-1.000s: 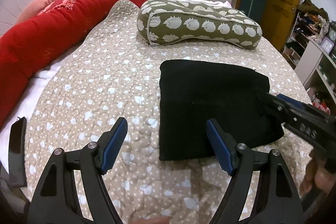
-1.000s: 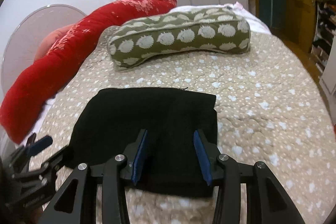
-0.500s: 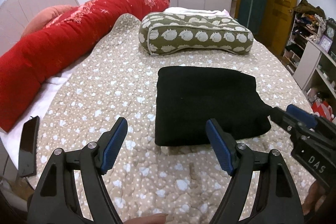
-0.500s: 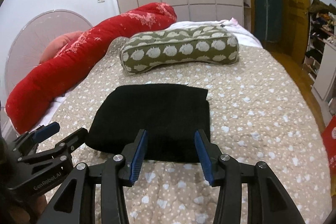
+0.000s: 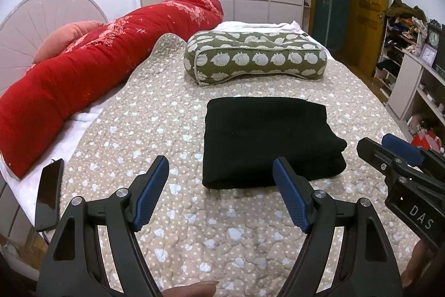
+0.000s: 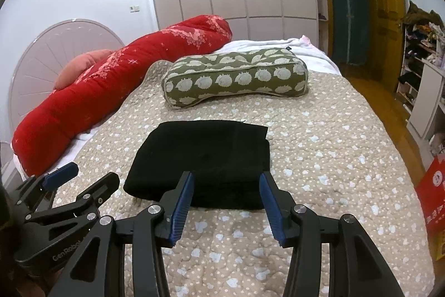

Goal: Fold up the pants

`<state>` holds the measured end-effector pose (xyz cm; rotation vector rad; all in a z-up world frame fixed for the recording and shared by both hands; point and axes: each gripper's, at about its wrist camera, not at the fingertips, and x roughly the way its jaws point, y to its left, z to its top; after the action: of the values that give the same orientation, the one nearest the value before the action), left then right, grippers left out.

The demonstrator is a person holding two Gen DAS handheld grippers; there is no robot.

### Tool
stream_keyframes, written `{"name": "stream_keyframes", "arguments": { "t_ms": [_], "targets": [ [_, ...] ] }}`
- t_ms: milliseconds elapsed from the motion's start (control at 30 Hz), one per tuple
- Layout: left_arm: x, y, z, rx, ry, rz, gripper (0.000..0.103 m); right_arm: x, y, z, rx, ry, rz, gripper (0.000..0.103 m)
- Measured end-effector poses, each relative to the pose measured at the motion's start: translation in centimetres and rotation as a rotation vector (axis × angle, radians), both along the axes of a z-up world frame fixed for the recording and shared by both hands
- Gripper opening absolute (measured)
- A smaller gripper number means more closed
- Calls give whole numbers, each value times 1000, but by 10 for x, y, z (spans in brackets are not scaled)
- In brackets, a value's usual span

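The black pants [image 5: 267, 138] lie folded into a thick rectangle on the beige quilted bed; they also show in the right wrist view [image 6: 205, 157]. My left gripper [image 5: 221, 192] is open and empty, held above the quilt in front of the pants' near left corner. My right gripper [image 6: 226, 206] is open and empty, just in front of the pants' near edge. The right gripper also shows at the right of the left wrist view [image 5: 400, 157], and the left gripper at the lower left of the right wrist view [image 6: 80, 180].
A green patterned pillow [image 5: 256, 57] lies behind the pants. A long red bolster [image 5: 97, 60] runs along the bed's left side. A black phone [image 5: 50, 194] lies at the bed's left edge. Shelves [image 5: 411, 68] and a red box [image 6: 434, 199] stand to the right.
Both grippers have pulled back and up from the folded pants, which now sit farther ahead. The right gripper's jaws have opened wider. The pants have stayed put.
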<state>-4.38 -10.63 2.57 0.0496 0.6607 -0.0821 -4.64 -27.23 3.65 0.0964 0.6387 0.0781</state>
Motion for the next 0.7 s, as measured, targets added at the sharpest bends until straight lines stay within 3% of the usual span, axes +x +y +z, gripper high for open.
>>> {"name": "stream_keyframes", "arguments": {
  "t_ms": [700],
  "targets": [
    [1,2,-3,8,4,3,78,6,8,-6,-6,23,17,50]
  ]
}}
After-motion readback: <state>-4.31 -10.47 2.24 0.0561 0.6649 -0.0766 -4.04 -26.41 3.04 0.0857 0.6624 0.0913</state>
